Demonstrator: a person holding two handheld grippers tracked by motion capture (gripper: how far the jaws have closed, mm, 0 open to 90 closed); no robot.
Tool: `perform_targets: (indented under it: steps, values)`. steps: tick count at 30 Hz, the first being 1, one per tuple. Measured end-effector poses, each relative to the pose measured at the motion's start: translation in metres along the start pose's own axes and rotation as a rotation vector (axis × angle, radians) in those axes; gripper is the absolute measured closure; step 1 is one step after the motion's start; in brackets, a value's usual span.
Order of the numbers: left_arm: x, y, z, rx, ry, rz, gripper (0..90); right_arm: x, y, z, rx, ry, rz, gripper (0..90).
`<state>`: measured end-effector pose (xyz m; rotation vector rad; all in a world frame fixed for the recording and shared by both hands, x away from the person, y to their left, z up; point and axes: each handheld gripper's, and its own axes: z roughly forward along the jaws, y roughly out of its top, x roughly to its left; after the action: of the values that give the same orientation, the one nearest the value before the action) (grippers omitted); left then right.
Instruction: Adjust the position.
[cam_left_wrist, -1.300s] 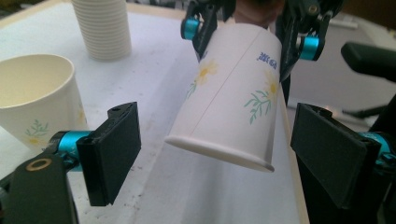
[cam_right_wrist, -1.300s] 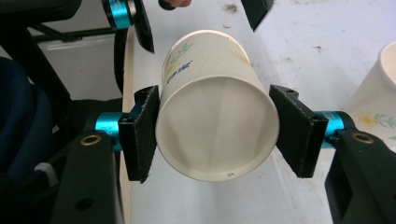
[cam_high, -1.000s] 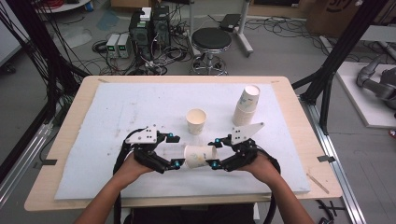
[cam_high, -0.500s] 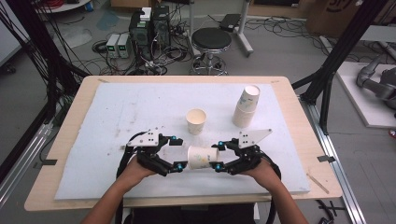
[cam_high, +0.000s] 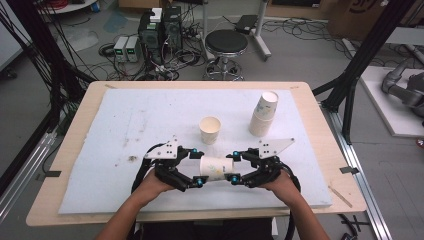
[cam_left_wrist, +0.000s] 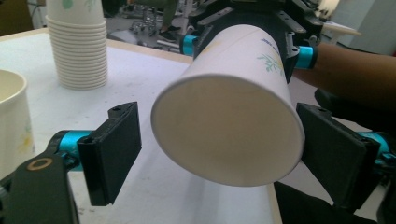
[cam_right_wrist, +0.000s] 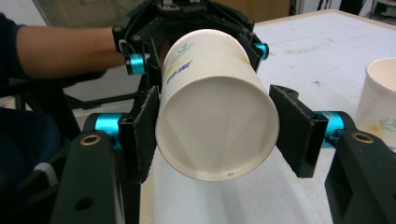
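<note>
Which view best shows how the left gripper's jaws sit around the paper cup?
The left gripper view. There the cup lies rim-first between the pads of the left gripper, with a gap on one side. The high view shows the left gripper small; the right gripper view shows it behind the cup's far end.

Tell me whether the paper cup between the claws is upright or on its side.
On its side: the paper cup is held level above the table, one end toward each claw.
</note>
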<state>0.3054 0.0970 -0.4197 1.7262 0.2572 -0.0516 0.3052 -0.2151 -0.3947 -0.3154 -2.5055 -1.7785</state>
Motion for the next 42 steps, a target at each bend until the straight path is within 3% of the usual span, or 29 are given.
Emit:
perform_targets:
  steps: [7, 17, 20, 26, 29, 42]
  values:
    - [0.000, 0.000, 0.000, -0.022, -0.012, 0.015, 24.9, -0.004, -0.004, 0.000, -0.032, 0.028, 0.028, 37.7]
    - [-0.003, 0.007, -0.005, 0.017, 0.000, 0.032, 28.4, -0.003, -0.004, 0.002, -0.019, 0.036, 0.035, 36.9]
    - [-0.003, 0.011, -0.007, 0.021, 0.006, 0.033, 28.5, -0.002, -0.001, 0.003, -0.017, -0.001, 0.056, 24.7]
    - [-0.002, 0.020, -0.012, 0.097, 0.045, 0.037, 28.8, -0.001, 0.005, 0.002, -0.006, -0.051, 0.049, 21.8]
    - [-0.002, 0.027, -0.014, 0.147, 0.058, 0.051, 28.8, 0.000, 0.010, 0.005, 0.022, -0.078, 0.019, 21.4]
    - [-0.002, 0.048, -0.016, 0.343, 0.087, 0.107, 28.8, 0.002, 0.026, 0.024, 0.137, -0.098, -0.059, 21.4]
